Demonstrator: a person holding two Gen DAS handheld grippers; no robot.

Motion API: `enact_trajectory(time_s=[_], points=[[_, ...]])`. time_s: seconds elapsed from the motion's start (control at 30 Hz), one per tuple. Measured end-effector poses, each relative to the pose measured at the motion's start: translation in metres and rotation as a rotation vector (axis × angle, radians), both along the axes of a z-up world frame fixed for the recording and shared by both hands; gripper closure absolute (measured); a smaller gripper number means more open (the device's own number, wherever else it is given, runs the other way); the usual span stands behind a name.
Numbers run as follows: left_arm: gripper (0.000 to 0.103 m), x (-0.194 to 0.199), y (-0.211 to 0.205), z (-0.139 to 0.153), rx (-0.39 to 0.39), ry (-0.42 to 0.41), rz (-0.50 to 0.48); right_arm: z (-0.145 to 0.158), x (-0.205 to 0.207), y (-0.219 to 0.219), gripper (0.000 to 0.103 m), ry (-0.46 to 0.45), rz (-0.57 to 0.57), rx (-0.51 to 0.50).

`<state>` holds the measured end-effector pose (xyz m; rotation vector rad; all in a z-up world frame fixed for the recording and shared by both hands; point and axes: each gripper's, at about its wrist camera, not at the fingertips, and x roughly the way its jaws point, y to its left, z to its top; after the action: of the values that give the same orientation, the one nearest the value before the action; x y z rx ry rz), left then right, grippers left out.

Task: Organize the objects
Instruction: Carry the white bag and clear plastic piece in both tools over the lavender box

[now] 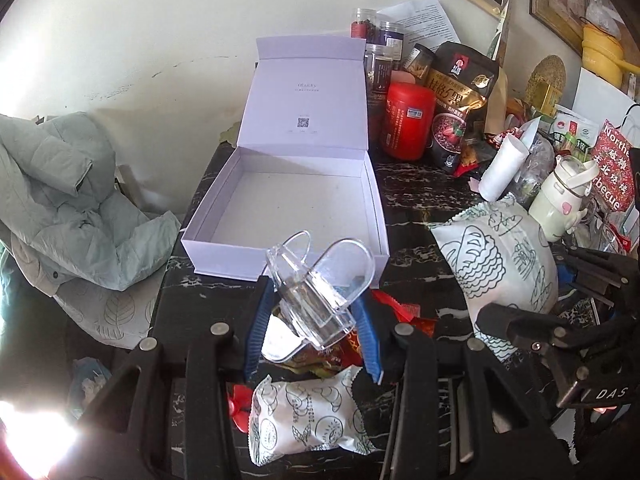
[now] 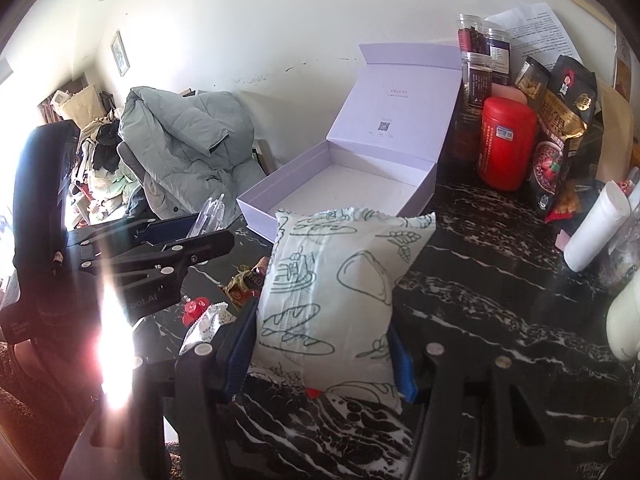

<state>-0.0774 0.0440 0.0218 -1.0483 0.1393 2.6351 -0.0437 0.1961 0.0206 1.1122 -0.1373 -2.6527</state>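
An open white box (image 1: 288,208) with its lid up stands on the dark marble table (image 1: 416,200); it looks empty inside, and it also shows in the right wrist view (image 2: 344,184). My left gripper (image 1: 312,316) is shut on a clear plastic case (image 1: 320,280) and holds it just in front of the box's near wall. My right gripper (image 2: 324,344) is shut on a white bread packet (image 2: 336,280) with drawn loaves, held above the table right of the left gripper. A smaller white packet (image 1: 308,420) lies under the left gripper.
Snack wrappers (image 1: 400,312) lie between the grippers. A red canister (image 1: 408,120), jars (image 1: 380,48), a black-gold pouch (image 1: 460,100), a white tube (image 1: 500,172) and a cream bottle (image 1: 560,200) crowd the back right. A grey-green jacket (image 1: 68,192) lies on a chair left of the table.
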Motion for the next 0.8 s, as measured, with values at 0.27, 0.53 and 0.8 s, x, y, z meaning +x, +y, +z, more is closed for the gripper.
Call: enact_trajectory(time_s=[0.27,0.53,0.8], points=[[0.065,-0.036,0.004,0.009,-0.035,0.038,-0.016,0.011,-0.034,0.007,0.044,0.025,-0.003,0.01],[0.065,-0.069,0.011,0.02,-0.05,0.078,-0.04,0.023,-0.072,0.011,0.044,0.052,0.013,0.022],[0.065,-0.112,0.007,0.031,-0.067,0.127,-0.019,0.037,-0.11,0.014,0.044,0.094,0.017,0.05]])
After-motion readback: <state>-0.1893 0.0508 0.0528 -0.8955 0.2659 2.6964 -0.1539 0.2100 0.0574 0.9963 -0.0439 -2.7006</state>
